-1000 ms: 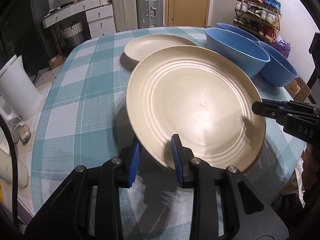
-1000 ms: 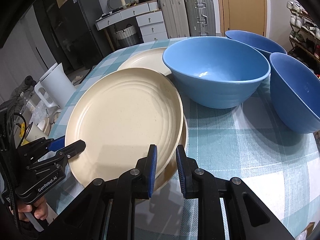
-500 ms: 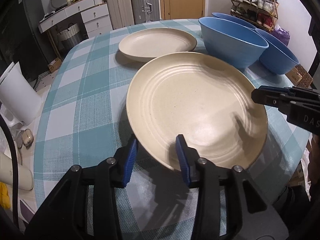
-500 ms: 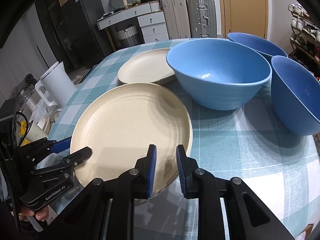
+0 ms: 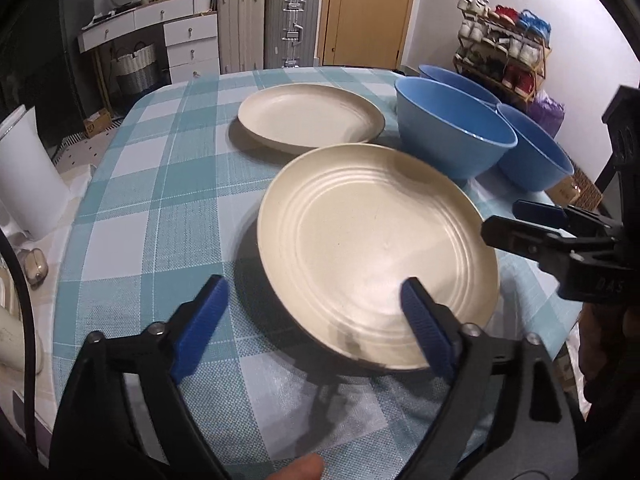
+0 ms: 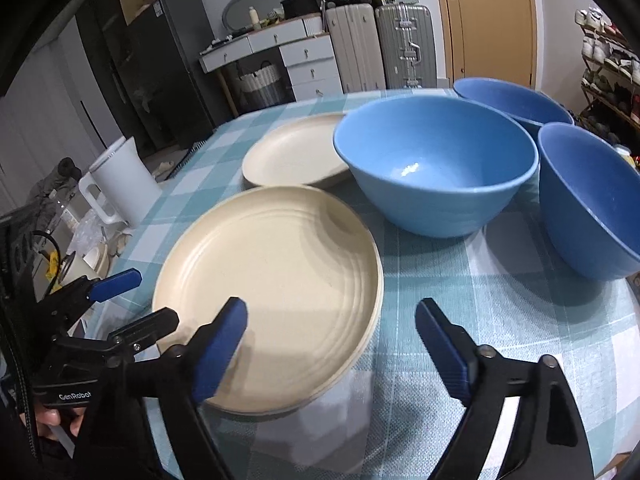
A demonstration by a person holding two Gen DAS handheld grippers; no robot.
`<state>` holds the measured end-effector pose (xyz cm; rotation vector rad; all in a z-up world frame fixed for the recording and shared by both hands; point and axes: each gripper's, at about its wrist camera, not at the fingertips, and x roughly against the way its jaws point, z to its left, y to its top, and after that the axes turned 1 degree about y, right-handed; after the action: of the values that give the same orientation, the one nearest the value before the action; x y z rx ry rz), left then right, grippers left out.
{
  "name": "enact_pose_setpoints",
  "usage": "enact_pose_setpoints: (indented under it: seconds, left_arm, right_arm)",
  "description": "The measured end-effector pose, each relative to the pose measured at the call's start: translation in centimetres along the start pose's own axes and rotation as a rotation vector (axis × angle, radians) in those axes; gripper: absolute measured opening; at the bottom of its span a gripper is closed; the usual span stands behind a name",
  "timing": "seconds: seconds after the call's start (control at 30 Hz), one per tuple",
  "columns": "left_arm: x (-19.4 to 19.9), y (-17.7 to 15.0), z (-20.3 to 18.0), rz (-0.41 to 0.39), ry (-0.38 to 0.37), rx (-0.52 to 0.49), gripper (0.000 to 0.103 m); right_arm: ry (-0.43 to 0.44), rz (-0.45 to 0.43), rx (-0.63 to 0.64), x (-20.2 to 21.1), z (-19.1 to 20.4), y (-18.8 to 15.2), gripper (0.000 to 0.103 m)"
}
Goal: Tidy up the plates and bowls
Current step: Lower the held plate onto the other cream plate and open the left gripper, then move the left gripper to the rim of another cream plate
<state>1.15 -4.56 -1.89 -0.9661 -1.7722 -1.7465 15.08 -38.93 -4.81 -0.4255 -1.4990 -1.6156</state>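
Two cream plates lie stacked (image 5: 376, 248) near the table's front edge; the stack also shows in the right wrist view (image 6: 276, 288). A third cream plate (image 5: 310, 118) lies further back and shows too in the right wrist view (image 6: 292, 152). Three blue bowls stand at the right: the nearest (image 6: 436, 164), one behind (image 6: 512, 100), one at the far right (image 6: 592, 200). My left gripper (image 5: 314, 314) is open at the stack's near rim. My right gripper (image 6: 332, 332) is open at the stack's right rim. Neither holds anything.
A teal checked cloth (image 5: 160, 184) covers the table. A white kettle (image 6: 120, 184) stands off the table's left side among clutter. Suitcases, drawers and a door are at the back. A shoe rack (image 5: 504, 52) is beyond the bowls.
Both grippers were shut on the top plate's rim and lowered it onto the plate beneath. Now both have opened wide and let it go; the plate lies flat.
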Motion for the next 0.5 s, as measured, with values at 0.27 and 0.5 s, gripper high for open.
enact_pose_setpoints:
  seconds: [0.27, 0.5]
  left_arm:
    - [0.2, 1.2, 2.8, -0.021, 0.008, 0.128, 0.102]
    - [-0.6, 2.5, 4.6, -0.015, 0.026, 0.194, 0.102]
  right_arm:
    - [0.038, -0.059, 0.019, 1.3, 0.3, 1.6, 0.102]
    - [0.052, -0.088, 0.047, 2.1, 0.3, 3.5, 0.102]
